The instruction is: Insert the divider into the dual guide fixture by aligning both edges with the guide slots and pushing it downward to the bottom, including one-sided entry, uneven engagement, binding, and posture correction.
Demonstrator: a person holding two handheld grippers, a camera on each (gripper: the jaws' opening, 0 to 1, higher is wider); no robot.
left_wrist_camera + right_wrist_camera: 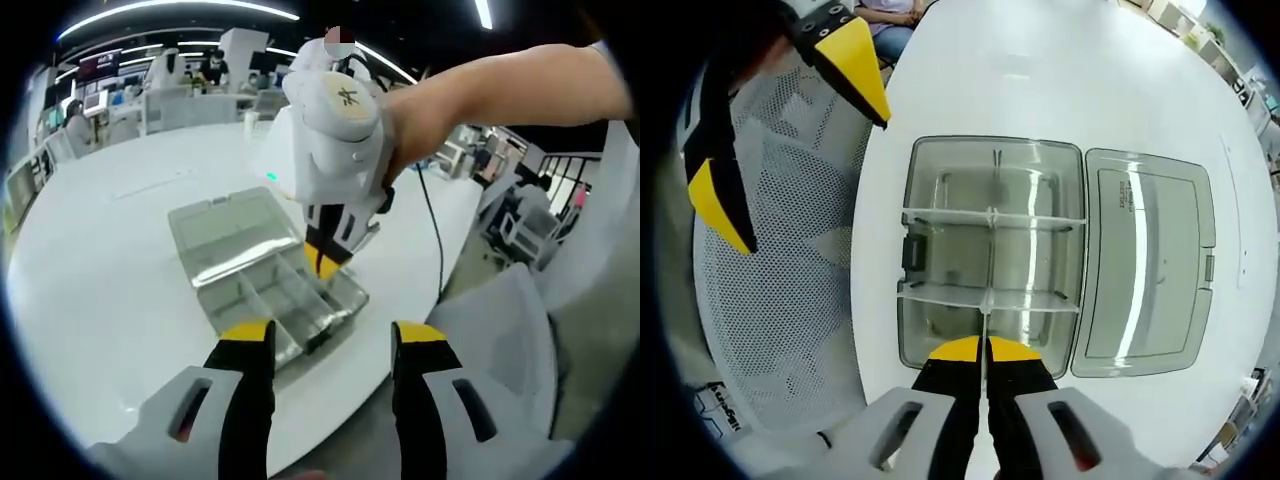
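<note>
Here we are right over the clear plastic box (pixel 990 265), our right tongs (pixel 985 352) pinched down narrow on the top edge of a thin transparent divider (pixel 986 325) that runs straight ahead of the tips into the tray. We think it is gripped between the yellow tips, though the sheet is so clear and edge-on that we can barely trace it. Two cross dividers (pixel 990 218) already span the box just beyond the tips, and the hinged lid (pixel 1150 265) lies open flat to the right on the white surface (pixel 970 100). Our left tongs (pixel 325 345) hang wide apart and empty, well back from the box, watching the right tongs (pixel 325 262) dip into the compartments. This piece should be very light, stiff but brittle and slick, so we'd hold it mid-edge at the top, squarely, and press gently; a skewed push looks likely to bind it in the slots.
</note>
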